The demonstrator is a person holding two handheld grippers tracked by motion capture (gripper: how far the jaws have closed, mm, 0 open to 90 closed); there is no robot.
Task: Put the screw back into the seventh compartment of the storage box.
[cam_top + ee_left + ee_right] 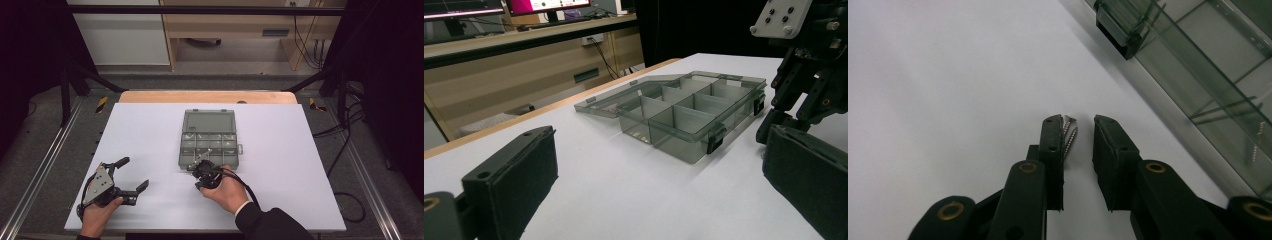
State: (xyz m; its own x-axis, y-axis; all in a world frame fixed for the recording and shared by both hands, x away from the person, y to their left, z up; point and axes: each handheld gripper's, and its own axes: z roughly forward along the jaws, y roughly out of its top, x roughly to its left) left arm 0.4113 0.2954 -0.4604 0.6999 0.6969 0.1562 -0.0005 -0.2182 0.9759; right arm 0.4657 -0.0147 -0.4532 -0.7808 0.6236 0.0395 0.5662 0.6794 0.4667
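Note:
A smoky clear compartment box [181, 150] lies open mid-table, its lid [209, 121] folded flat behind it. Small screws [1255, 145] lie in some compartments. My right gripper [200, 167] points down at the table just in front of the box's near wall [1168, 75]. Its jaws [1079, 122] stand slightly open, and a silver screw [1069, 137] rests between them against the left pad, with a gap to the other pad. My left gripper [134, 173] rests at the table's near left, wide open and empty [659, 165]. It faces the box [684, 145] and the right gripper [774, 125].
A white table top [280, 150] spans the workspace, with a wooden edge [207, 96] at the back. Metal frame rails [45, 165] run along both sides. Black latches [715, 137] stick out from the box's front wall.

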